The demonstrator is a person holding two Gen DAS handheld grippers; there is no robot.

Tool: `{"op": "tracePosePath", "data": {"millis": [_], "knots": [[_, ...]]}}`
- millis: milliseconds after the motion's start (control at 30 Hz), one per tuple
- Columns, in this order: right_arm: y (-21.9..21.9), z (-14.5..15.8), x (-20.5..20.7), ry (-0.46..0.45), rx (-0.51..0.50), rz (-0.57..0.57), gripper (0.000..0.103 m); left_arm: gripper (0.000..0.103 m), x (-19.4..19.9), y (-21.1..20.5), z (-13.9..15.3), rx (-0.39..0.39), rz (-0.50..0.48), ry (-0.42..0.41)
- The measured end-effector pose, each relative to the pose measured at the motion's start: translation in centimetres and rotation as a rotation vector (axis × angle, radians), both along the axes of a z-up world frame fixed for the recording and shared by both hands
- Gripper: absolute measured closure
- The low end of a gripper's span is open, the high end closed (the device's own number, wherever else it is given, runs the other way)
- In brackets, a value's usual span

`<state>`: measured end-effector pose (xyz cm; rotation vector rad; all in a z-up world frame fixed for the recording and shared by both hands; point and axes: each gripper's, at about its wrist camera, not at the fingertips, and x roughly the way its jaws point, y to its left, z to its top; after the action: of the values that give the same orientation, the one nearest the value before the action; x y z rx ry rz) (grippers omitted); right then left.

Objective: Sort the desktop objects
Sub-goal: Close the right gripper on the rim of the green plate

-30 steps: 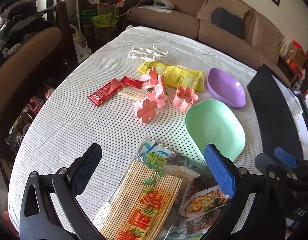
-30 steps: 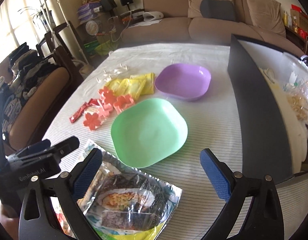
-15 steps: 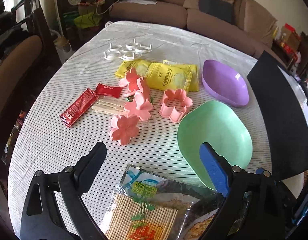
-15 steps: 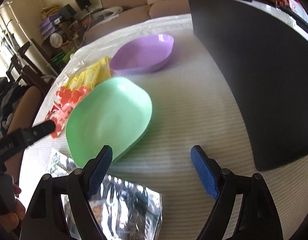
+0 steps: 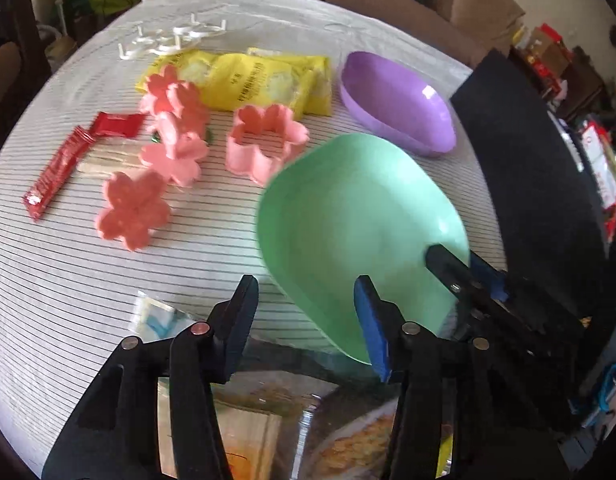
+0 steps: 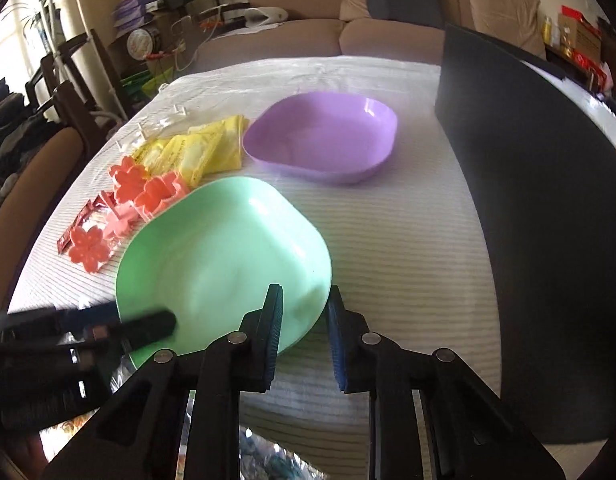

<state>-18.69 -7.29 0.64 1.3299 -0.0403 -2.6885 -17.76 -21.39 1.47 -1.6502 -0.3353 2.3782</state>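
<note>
The green plate [image 6: 211, 256] lies near the table's [image 5: 87, 280] front edge, its rim lifted on the side toward the pink flower moulds [image 5: 263, 144]. The right gripper [image 6: 303, 320] is closing, its jaws astride the plate's near rim; whether the pads press yet cannot be told. The left gripper [image 5: 303, 312] is also closing, half open over the plate's near edge with the rim between its jaws, not yet clamped. Only the right wrist view shows the purple plate [image 6: 324, 140] whole, toward the far edge; only the left shows the red sachets [image 5: 55, 176] clearly. The snack packet [image 5: 267, 420] at the front edge is cut off and blurred.
</note>
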Motion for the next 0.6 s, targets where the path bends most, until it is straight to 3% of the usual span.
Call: {"op": "tracePosePath", "data": {"millis": [100,233,267,333,400,467,567,600], "knots": [[0.2,0.1,-0.9,-0.023,0.004,0.008,0.082,0.062,0.4,0.2,0.9,-0.048,-0.009,0.029],[1.6,0.9,-0.2,0.007,-0.019,-0.04,0.082,0.06,0.3,-2.1,2.8,-0.182,0.091,0.141],[1.8,0.8,0.0,-0.003,-0.021,-0.042,0.081,0.06,0.1,-2.6,2.7,-0.179,0.112,0.144],[2.1,0.4,0.4,-0.025,-0.04,-0.052,0.069,0.058,-0.3,-3.4,2.1,-0.16,0.125,0.135],[2.5,-0.1,0.8,-0.046,-0.066,-0.073,0.042,0.053,-0.7,-3.5,1.2,-0.173,0.122,0.124],[2.9,-0.7,1.0,-0.07,-0.138,-0.086,0.041,0.05,-1.2,-3.3,0.3,-0.171,0.116,0.113],[2.7,-0.7,0.8,-0.066,-0.147,-0.095,0.04,0.05,-1.7,-3.2,-0.5,-0.155,0.101,0.105],[2.6,-0.7,0.5,-0.064,-0.144,-0.086,0.046,0.05,-1.7,-3.2,-0.6,-0.15,0.1,0.109]]}}
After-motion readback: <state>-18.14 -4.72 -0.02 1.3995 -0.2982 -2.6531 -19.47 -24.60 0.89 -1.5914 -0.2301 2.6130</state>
